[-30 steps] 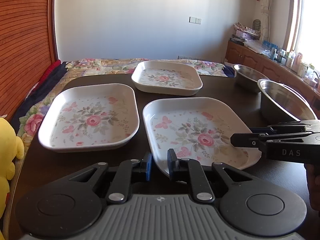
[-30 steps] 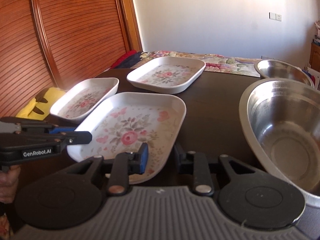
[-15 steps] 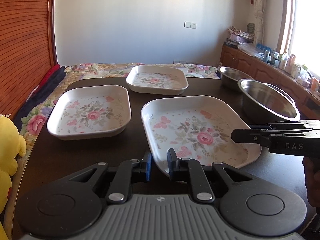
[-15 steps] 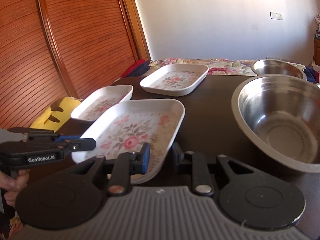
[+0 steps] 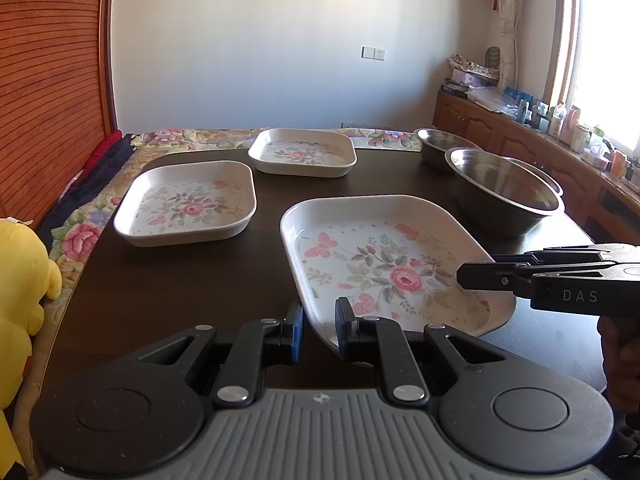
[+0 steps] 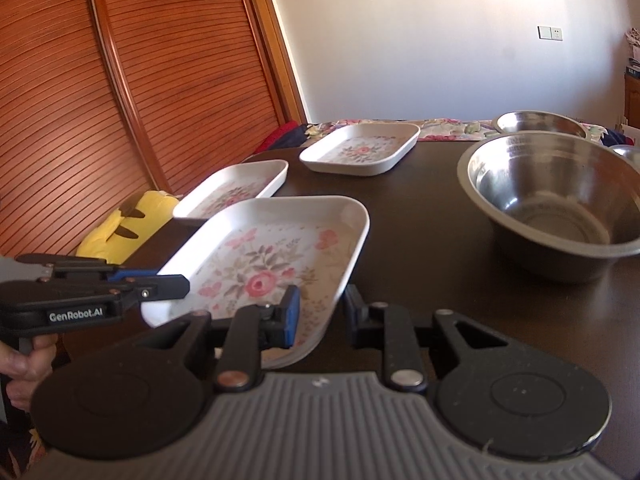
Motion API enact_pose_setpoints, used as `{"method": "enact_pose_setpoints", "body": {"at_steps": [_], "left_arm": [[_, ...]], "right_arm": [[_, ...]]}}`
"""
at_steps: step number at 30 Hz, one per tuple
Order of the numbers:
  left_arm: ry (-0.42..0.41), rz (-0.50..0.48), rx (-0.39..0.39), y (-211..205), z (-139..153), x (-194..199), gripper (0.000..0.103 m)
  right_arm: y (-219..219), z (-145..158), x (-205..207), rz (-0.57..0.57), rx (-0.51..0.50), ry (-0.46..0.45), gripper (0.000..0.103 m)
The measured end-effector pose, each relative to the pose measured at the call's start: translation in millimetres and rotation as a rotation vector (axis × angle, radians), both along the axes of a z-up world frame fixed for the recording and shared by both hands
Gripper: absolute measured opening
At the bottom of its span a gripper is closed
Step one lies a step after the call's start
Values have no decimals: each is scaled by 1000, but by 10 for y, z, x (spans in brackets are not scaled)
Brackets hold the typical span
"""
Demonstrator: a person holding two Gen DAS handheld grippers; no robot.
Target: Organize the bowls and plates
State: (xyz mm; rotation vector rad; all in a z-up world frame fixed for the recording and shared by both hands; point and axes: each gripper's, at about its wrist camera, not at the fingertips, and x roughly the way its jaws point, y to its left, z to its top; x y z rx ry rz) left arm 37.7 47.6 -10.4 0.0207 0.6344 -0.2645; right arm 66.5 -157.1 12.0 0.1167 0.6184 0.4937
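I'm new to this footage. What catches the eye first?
The large floral plate nearest the camera, with the left claw and right claw each clamped on its rim. Beyond it on the dark table sit two smaller floral plates; a big steel bowl stands to the right.

White plates (image 5: 384, 272) bear pink roses and butterflies; the bowls (image 5: 504, 188) gleam silver on the dark brown bench (image 5: 168, 280).

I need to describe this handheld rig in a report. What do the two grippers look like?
Both are black, with round discs over a ribbed grey base. Each has one blue-padded finger and one black. The left gripper reads "GenRobot.AI" in white on its side; the right gripper reads "DAS". No cables or sleeves show.
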Motion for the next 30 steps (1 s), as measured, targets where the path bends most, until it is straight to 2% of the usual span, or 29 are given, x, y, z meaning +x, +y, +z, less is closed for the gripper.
{"method": "enact_pose_setpoints", "body": {"at_steps": [15,30], "left_arm": [[20,21,11,132,-97,-300,18],[48,28,25,163,-231,-323,18]], "right_arm": [[89,-55,-279,36,-9,-4,26],[154,-124,-362,37,-6,36,26]]}}
